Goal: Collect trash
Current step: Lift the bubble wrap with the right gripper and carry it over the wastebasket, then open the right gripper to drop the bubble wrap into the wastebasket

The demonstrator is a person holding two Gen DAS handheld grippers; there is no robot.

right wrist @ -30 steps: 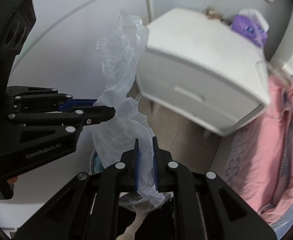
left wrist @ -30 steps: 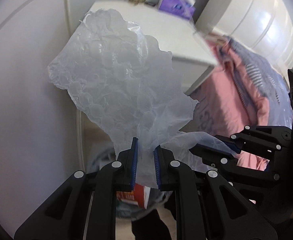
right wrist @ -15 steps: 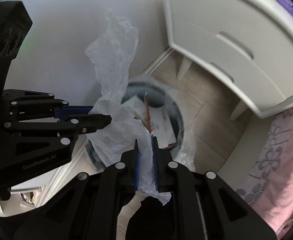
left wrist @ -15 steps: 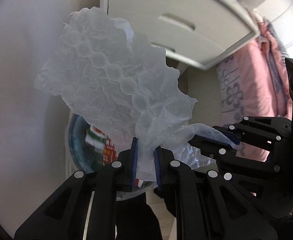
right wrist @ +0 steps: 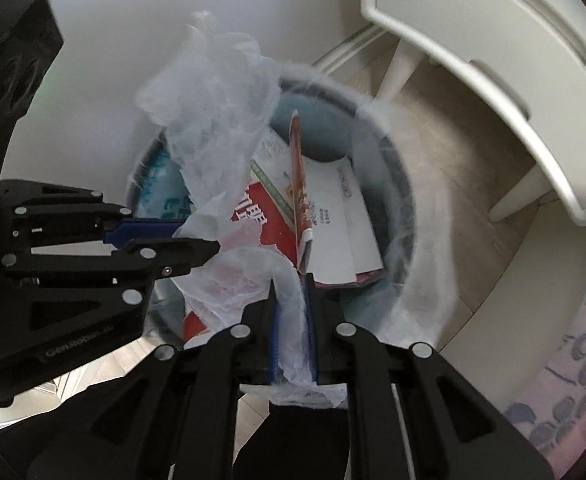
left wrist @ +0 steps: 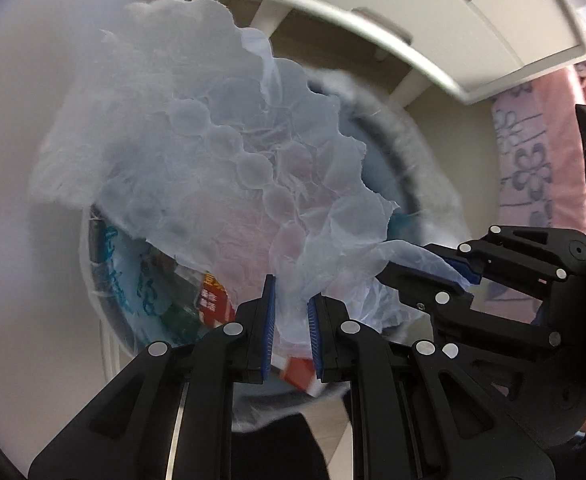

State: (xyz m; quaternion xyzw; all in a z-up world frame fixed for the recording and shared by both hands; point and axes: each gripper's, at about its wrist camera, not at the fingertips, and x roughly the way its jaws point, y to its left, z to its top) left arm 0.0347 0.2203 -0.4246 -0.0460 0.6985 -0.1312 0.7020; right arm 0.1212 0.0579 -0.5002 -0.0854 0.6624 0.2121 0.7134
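Holding crumpled translucent bubble-wrap sheet (left wrist: 221,168) over round lined trash bin (right wrist: 397,200). My left gripper (left wrist: 291,300) and right gripper (right wrist: 291,292) both pinching it. Risk: light film clinging to pads on release, drifting past rim onto floor; red-and-white cartons (right wrist: 317,216) crowding bin.

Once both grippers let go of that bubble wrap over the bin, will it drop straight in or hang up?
The bubble wrap looks thin and crumpled, so it is probably very light and may drift rather than drop. It spreads wide across the trash bin, so an edge could catch the rim. It stands above the left hand-held gripper and right hand-held gripper, so it seems to hold some shape.
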